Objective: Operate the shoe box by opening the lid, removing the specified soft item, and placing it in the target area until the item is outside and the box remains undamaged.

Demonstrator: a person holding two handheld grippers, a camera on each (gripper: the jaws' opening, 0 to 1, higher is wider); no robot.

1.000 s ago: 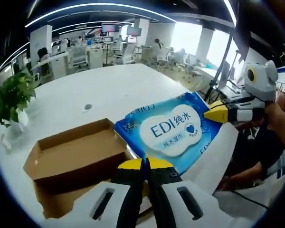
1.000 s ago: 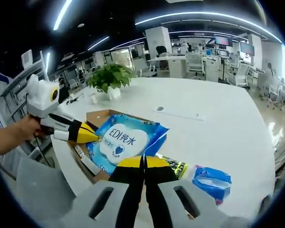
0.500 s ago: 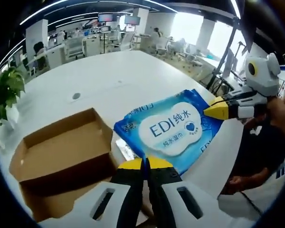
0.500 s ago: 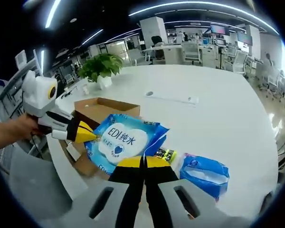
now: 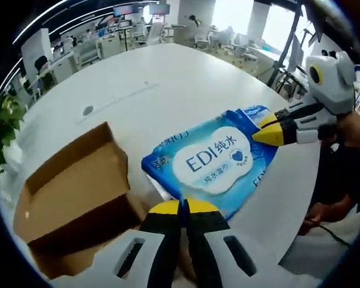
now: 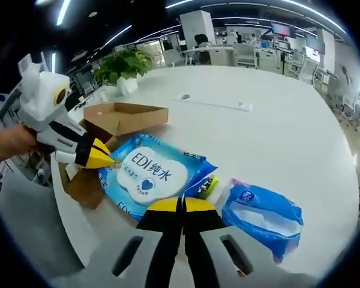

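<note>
A blue soft pack of wet wipes (image 5: 213, 162) with a white "EDI" label is held stretched between both grippers, just over the white table (image 5: 138, 90). My left gripper (image 5: 183, 207) is shut on its near edge. The right gripper (image 5: 269, 134) comes in from the right and pinches the far corner. In the right gripper view the pack (image 6: 149, 174) lies ahead of my right gripper (image 6: 181, 205), which is shut on its edge, and the left gripper (image 6: 99, 159) grips the opposite side. The open brown cardboard shoe box (image 5: 72, 195) (image 6: 123, 117) stands beside the pack.
A second blue packet (image 6: 261, 213) lies on the table to the right of the pack, with a yellow-green and black item (image 6: 207, 187) between them. A potted plant (image 6: 123, 63) stands behind the box. A person's hand (image 5: 355, 129) holds the right gripper near the table edge.
The pack has travelled away from the box and lower toward the table, still held by both grippers. The second blue packet now lies closer to the right gripper.
</note>
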